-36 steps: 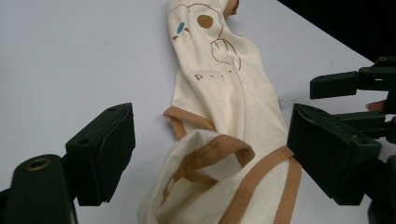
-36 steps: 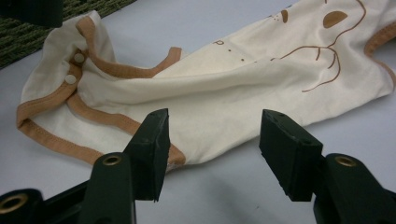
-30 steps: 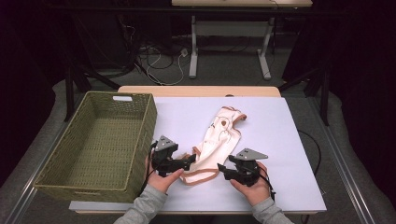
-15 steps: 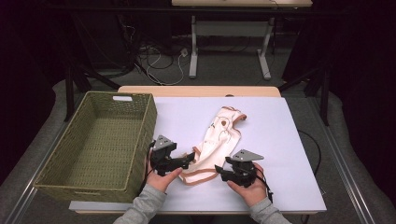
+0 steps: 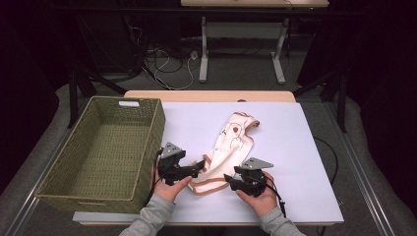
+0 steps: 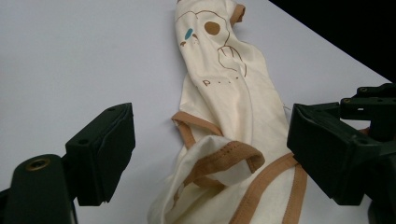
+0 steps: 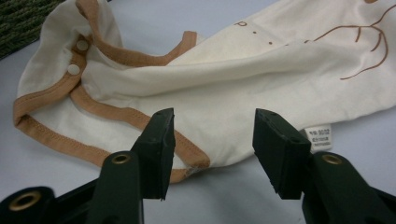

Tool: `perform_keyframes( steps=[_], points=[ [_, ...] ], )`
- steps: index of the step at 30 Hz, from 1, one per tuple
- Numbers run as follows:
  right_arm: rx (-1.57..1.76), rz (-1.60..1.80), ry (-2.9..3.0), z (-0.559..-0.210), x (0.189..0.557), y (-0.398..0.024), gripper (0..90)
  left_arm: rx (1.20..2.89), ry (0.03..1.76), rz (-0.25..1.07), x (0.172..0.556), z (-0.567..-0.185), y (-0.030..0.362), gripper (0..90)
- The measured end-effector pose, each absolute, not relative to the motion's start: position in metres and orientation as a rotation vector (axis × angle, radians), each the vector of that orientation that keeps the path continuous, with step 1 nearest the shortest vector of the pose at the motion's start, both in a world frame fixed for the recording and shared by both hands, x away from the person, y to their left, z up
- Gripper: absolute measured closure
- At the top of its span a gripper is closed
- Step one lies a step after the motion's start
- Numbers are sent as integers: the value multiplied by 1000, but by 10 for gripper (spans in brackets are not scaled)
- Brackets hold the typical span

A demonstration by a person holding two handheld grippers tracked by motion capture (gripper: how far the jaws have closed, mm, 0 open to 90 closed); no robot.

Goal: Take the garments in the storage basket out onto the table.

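The cream baby garment (image 5: 227, 152) lies on the white table (image 5: 305, 147) just below the middle of the high view, its long axis running from the printed end at upper right down to the brown-trimmed hem at lower left, right of the woven basket (image 5: 101, 152). Both tongs sit at that lower end, one on each side. The left gripper (image 5: 195, 167) points rightward at the hem with its jaws spread wide, the trimmed folds lying between them but untouched (in the left gripper view the cloth (image 6: 224, 140) sits clear of both pads). The right gripper (image 5: 232, 181) comes in from the lower right; its jaws have just been closing, yet in the right gripper view they stand apart, released, straddling the trimmed edge (image 7: 187, 154) without pinching it. Both hands look about equally near the hem, so the grip likely turns on that near edge.
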State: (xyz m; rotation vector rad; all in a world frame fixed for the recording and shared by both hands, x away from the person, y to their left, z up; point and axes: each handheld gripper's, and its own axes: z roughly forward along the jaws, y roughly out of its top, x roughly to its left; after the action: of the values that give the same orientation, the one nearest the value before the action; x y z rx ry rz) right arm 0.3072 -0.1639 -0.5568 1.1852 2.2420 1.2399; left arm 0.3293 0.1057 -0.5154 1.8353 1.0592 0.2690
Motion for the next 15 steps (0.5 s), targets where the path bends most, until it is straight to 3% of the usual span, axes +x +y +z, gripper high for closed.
perform_keyframes(
  steps=[15],
  points=[
    [1149, 1136, 2334, -565, 306, -158, 824, 1838, 1058, 267, 329, -516, 106, 162]
  ],
)
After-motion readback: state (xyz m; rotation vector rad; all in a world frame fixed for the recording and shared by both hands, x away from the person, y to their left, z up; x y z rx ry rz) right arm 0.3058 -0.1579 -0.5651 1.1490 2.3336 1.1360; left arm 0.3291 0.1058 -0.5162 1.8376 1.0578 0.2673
